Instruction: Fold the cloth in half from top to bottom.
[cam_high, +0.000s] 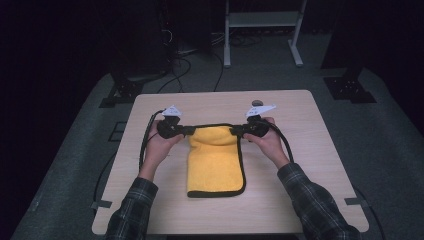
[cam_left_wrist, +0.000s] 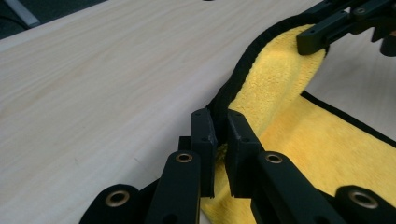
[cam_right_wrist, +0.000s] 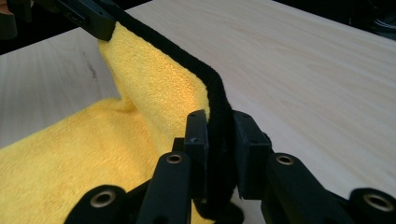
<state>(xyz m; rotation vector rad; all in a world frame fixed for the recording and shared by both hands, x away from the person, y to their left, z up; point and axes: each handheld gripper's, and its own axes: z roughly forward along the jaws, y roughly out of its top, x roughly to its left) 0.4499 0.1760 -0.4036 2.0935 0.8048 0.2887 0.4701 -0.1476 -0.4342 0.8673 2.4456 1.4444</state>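
On the tabletop (cam_high: 280, 200), my yellow cloth (cam_high: 215, 165) lies folded, far edge lifted.

My left tongs (cam_high: 186, 131) pinch its black-trimmed far edge at one corner, my right tongs (cam_high: 236, 131) pinch the other, holding that edge stretched between them above the wood.

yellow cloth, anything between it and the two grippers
Nothing visible. The left gripper and right gripper each already clamp the black-edged far rim of the yellow cloth, lifting that edge off the table.
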